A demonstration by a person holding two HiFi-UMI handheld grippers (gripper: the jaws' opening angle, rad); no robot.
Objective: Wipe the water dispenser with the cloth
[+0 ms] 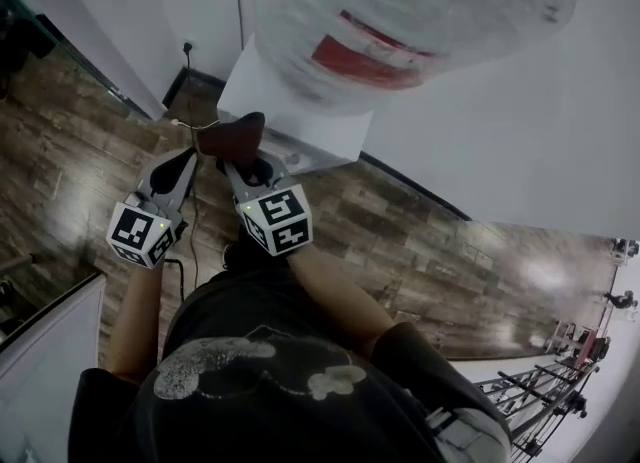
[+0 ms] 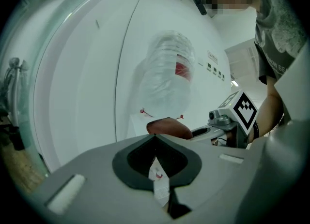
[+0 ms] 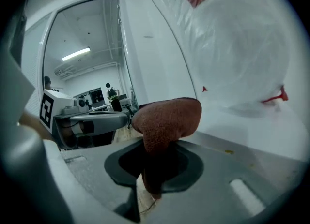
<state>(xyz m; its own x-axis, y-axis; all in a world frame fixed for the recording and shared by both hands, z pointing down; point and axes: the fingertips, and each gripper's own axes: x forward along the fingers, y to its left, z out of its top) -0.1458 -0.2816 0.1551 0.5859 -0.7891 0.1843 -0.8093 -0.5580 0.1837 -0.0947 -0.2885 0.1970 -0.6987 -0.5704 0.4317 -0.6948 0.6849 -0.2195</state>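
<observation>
- Right gripper [image 1: 243, 158] has its jaws clamped on the cloth [image 1: 236, 135]. It is a reddish-brown wad bulging out past the tips; the pinch reads clearly in the right gripper view.
- Left gripper [image 1: 186, 163] has its jaws together with nothing between them. It sits just beside the right one, tips pointed at the same spot.
- The cloth is up at the water dispenser [image 1: 300, 116], by the near corner of the white body, under the clear bottle [image 1: 400, 11] with the red label. I can't tell whether it is touching or just off the surface.
- Step, as I judge it: the wiping pass itself, or the moment right before contact. The pickup looks done.
- Next move calls for pressing the wad flat on the white panel and sweeping across it. The grip must stay firm so the cloth doesn't slip out.
- The left gripper should stay clear of the sweep path.
- Watch the bottle overhead; a bump could rock it.
</observation>
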